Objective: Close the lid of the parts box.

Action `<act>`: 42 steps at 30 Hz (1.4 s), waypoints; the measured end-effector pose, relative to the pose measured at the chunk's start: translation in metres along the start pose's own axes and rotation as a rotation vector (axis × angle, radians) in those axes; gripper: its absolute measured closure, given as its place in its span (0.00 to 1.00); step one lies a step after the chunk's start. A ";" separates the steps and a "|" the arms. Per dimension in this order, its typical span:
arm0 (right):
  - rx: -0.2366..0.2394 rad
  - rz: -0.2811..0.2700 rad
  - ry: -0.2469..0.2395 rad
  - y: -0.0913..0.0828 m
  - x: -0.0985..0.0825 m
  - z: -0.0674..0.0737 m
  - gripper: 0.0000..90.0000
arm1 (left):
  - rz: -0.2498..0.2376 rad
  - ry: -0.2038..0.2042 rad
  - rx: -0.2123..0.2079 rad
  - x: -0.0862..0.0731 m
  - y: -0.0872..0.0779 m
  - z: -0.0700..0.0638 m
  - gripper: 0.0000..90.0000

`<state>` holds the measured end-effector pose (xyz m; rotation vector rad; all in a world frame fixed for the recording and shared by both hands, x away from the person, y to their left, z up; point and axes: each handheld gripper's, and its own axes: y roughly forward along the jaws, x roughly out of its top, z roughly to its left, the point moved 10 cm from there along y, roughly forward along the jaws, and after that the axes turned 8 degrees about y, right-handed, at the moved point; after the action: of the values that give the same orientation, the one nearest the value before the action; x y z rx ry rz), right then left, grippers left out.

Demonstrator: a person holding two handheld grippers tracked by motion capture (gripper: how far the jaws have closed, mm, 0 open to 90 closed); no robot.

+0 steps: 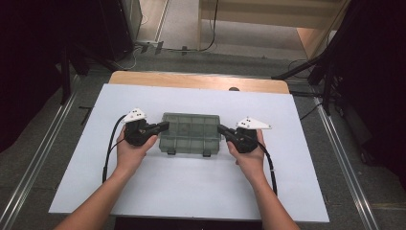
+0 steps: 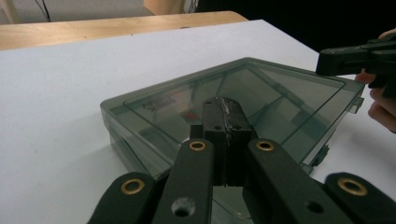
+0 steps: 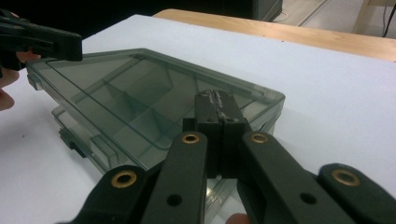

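In the high view, the smoky clear compartment box (image 1: 191, 133) lies flat at the middle of the frame on the white board (image 1: 201, 191), its long axis running left to right and its 2 latches (image 1: 207, 153) on the lower edge, toward the person. The left gripper (image 1: 164, 126) sits at the box's left short end and the right gripper (image 1: 221, 128) at its right short end, each pointing inward along that long axis, so the box lies straight ahead of both and neither hand is clearly the nearer; the tips look to be at or over the end edges, but whether they touch the lid cannot be told from here. In the left gripper view, the 2 black jaws rise from the bottom centre pressed together with nothing between them, their tip over the near corner of the box (image 2: 243, 98), which spreads toward the upper right of the frame; the right gripper (image 2: 327, 60) shows at the far right edge, over the opposite end. In the right gripper view, the jaws likewise stand together and empty at bottom centre, over the near corner of the box (image 3: 140, 98), which stretches to the upper left, where the left gripper (image 3: 72, 46) hangs above the far end.
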<state>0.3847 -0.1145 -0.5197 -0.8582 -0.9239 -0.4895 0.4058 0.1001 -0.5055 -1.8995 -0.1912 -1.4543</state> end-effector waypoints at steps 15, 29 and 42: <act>-0.007 0.019 -0.020 0.000 -0.022 0.006 1.00 | 0.010 0.012 0.018 -0.024 -0.004 -0.008 1.00; -0.003 0.030 -0.030 -0.001 -0.038 0.005 1.00 | 0.033 0.019 0.033 -0.039 -0.003 -0.010 1.00; 0.010 -0.012 -0.049 -0.016 -0.032 0.001 0.66 | 0.030 0.012 0.012 -0.039 -0.002 -0.011 1.00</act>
<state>0.3561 -0.1226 -0.5394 -0.8590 -0.9759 -0.4753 0.3821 0.1067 -0.5382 -1.8757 -0.1642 -1.4417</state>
